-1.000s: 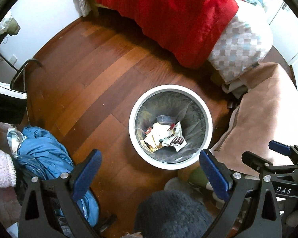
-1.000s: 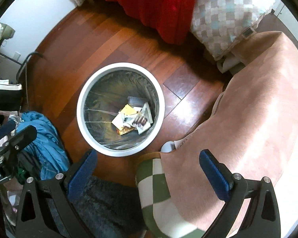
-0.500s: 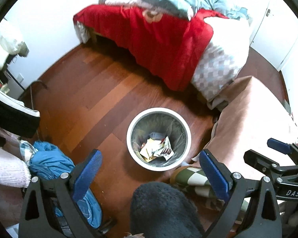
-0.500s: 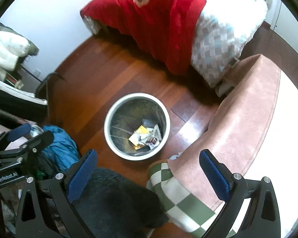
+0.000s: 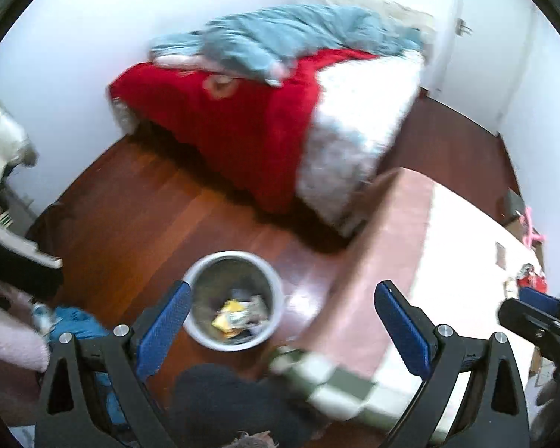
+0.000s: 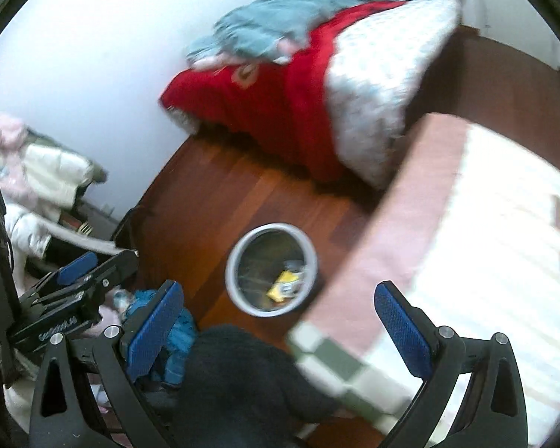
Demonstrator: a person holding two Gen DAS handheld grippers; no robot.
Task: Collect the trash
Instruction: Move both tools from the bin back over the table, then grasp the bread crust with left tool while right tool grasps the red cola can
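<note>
On the wooden floor (image 5: 138,201) near the bed (image 5: 280,112) the trash bin (image 5: 233,298) holds wrappers, and with the left tool (image 5: 280,321) and right tool (image 6: 276,317) both open and empty, I judge more trash must be found next.

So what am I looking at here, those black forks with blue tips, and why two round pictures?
No robot: a person carries two hand-held grippers, each with a wide-angle camera looking along its two fingers. One picture is from the left gripper, the other from the right gripper. Both are open and hold nothing. Below on the wooden floor stands a round trash bin with wrappers inside. Behind it is a bed with a red blanket; at right is a pink-edged white surface. The pictures are blurred.
</note>
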